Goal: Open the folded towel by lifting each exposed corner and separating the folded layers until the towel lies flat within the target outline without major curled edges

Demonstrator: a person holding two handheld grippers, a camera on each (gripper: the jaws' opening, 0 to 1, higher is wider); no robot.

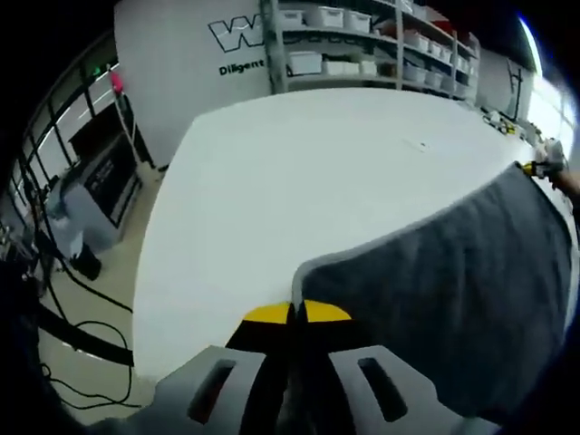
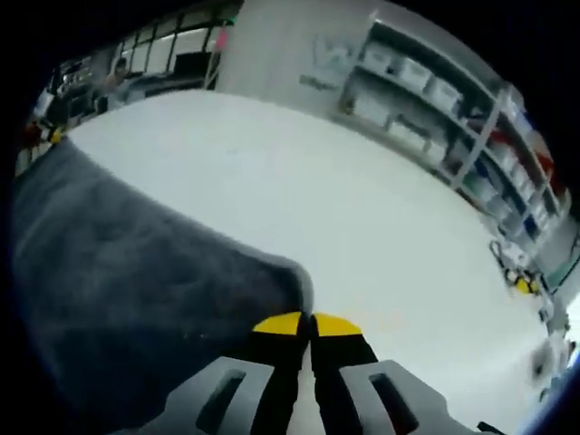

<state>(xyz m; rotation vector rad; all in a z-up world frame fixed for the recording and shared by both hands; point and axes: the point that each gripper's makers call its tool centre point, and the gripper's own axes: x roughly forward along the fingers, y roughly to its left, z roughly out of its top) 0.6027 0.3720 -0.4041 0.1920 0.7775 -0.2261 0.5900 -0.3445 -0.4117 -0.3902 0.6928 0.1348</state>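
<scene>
Two corners pinched: left hand-held gripper [image 1: 297,314] and right hand-held gripper [image 2: 305,324] each clamp the towel [image 1: 453,299], spread-out step; next, lay flat on tabletop [image 1: 299,172] ahead.

In the left gripper view, the left tool [image 1: 297,313] is seen with its yellow-tipped jaws closed on the near left corner of a grey towel [image 1: 453,299]. The towel is spread to the right across a white tabletop [image 1: 299,172]. At the towel's far right corner, the other tool [image 1: 544,168] is glimpsed. Shelving with white bins [image 1: 362,41] is seen beyond.
</scene>
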